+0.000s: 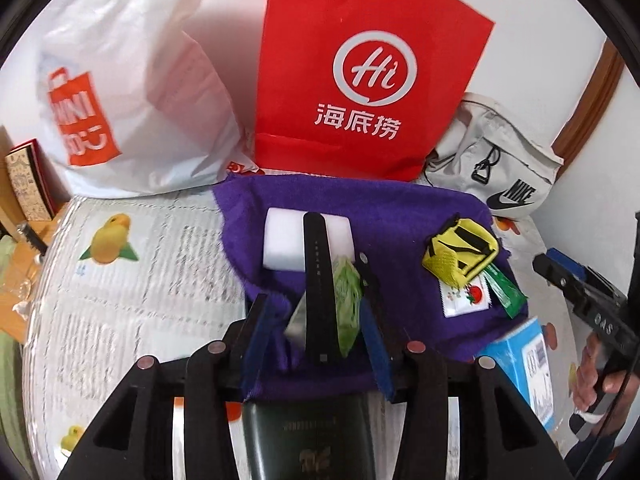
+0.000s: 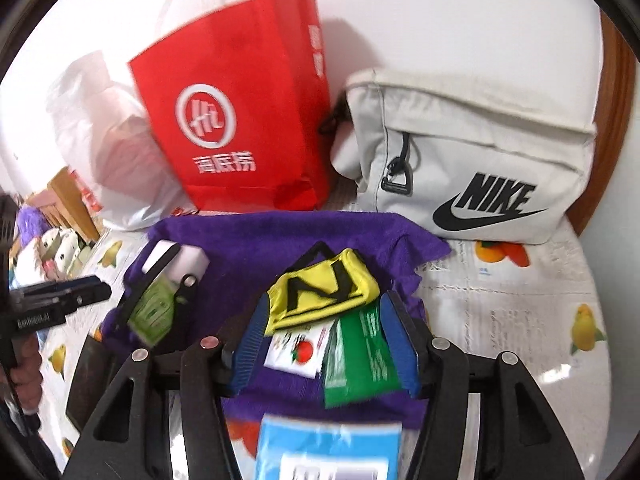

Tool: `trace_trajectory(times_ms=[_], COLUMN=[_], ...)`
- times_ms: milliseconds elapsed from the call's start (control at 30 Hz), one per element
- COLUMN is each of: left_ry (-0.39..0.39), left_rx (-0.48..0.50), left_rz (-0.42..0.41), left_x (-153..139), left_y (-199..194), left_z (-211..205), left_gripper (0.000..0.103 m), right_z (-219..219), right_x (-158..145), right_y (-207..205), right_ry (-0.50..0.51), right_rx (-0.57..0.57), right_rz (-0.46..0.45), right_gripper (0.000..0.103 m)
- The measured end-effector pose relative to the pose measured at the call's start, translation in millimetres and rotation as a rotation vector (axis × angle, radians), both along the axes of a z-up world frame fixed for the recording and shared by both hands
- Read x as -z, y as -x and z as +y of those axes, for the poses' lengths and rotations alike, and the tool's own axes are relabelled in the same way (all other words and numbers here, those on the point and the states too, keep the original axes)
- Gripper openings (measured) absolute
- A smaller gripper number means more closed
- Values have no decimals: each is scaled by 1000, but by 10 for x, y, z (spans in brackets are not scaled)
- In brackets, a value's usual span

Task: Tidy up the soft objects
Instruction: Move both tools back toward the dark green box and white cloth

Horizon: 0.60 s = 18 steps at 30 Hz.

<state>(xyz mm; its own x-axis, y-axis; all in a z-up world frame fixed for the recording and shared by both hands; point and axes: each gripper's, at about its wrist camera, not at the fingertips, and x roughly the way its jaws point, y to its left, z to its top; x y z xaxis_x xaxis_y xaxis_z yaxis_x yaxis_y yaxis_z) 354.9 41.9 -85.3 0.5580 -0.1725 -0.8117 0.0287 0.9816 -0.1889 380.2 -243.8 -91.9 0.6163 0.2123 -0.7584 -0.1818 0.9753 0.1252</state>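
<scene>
1. At far left a white plastic bag [image 1: 132, 92] stands behind the table [image 1: 120, 280], with a red paper bag [image 1: 360, 72] beside it.
2. The left gripper [image 1: 316, 312] is part open over a watch strap [image 1: 318, 280], a green packet [image 1: 346, 300] and a white sponge [image 1: 308, 236], gripping nothing.
3. All rest on a purple towel [image 1: 400, 216], seemingly unsorted.
4. The right gripper [image 2: 326, 344] is part open around a yellow pouch [image 2: 324, 292] and sachets [image 2: 356, 356], not clamped.
5. A grey bag [image 2: 480, 152] sits far right.

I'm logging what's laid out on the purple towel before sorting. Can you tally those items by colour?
White: 2, the sponge block and the tomato packet
Black: 1, the strap
Green: 2, the pale green packet and the dark green sachet
Yellow: 1, the pouch
Total: 6
</scene>
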Motion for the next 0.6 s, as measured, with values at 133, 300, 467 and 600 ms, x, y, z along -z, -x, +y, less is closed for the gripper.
trace_trajectory(times_ms=[133, 300, 467, 600], left_ry=[-28, 5, 27, 47], left_rx=[-18, -5, 17, 30], left_rz=[-22, -52, -51, -32], left_x=[-122, -251, -279, -174], left_y=[277, 673, 1078, 1347], left_z=[2, 7, -10, -24], left_gripper=[46, 46, 46, 46], right_z=[57, 80, 160, 284], right_x=[-134, -212, -161, -48], right_y=[379, 904, 1409, 1824], right_ry=[-4, -54, -76, -50], right_rx=[-9, -20, -55, -100], right_rz=[-30, -26, 22, 57], right_gripper=[59, 59, 59, 59])
